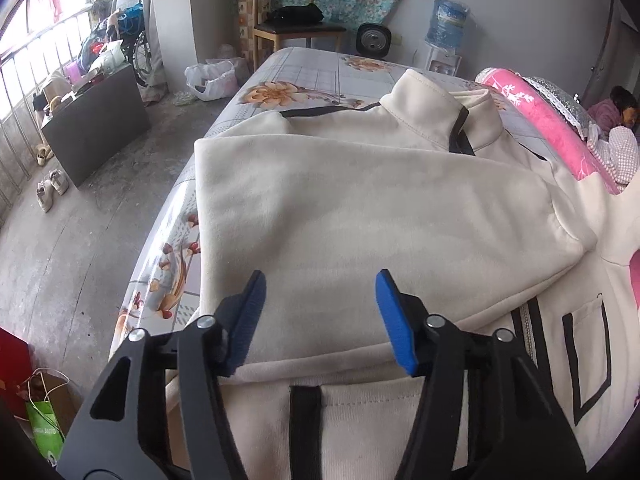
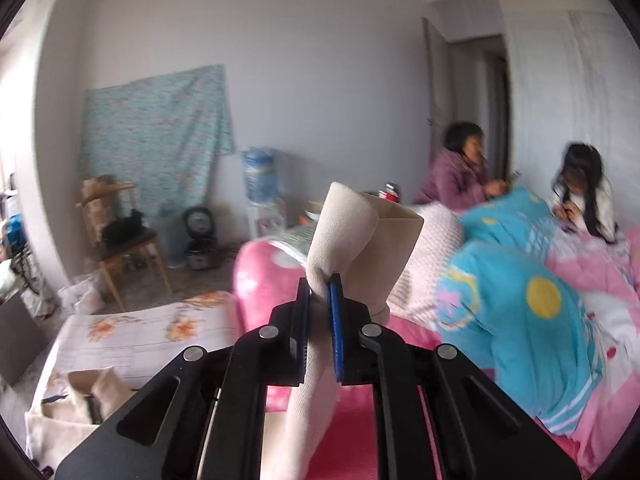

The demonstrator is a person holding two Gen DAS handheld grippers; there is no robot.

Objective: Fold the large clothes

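**Cream jacket on the bed, one sleeve lifted in the right claw**

The left gripper [image 1: 320, 296] hangs over the cream jacket [image 1: 360, 216] with its blue-padded jaws apart and nothing between them; bare fabric shows in the gap. No pad presses the cloth. Directly under the claw lies a folded-over panel, soft and fleecy, with a straight left edge. Nearer the camera runs a flatter woven part with black trim strips, and to the right a black-outlined pocket. Beyond the fold the stand-up collar [image 1: 436, 108] rises, stitched along its rim and edged in black.

The right gripper [image 2: 319, 280] is closed on a sleeve [image 2: 360, 232] of the same cream cloth. The fabric is pinched between the pads, its cuff standing up above them as an open tube, the rest trailing down below the jaws and out of frame.

The jacket lies on a bed sheet [image 1: 312, 76] printed with orange flowers on a grey grid. Further right sits pink bedding [image 2: 264, 276] and a blue quilt [image 2: 520, 280]. Two people [image 2: 460, 172] sit at the far end, blurred. A wooden chair [image 1: 296, 20] stands by the wall.
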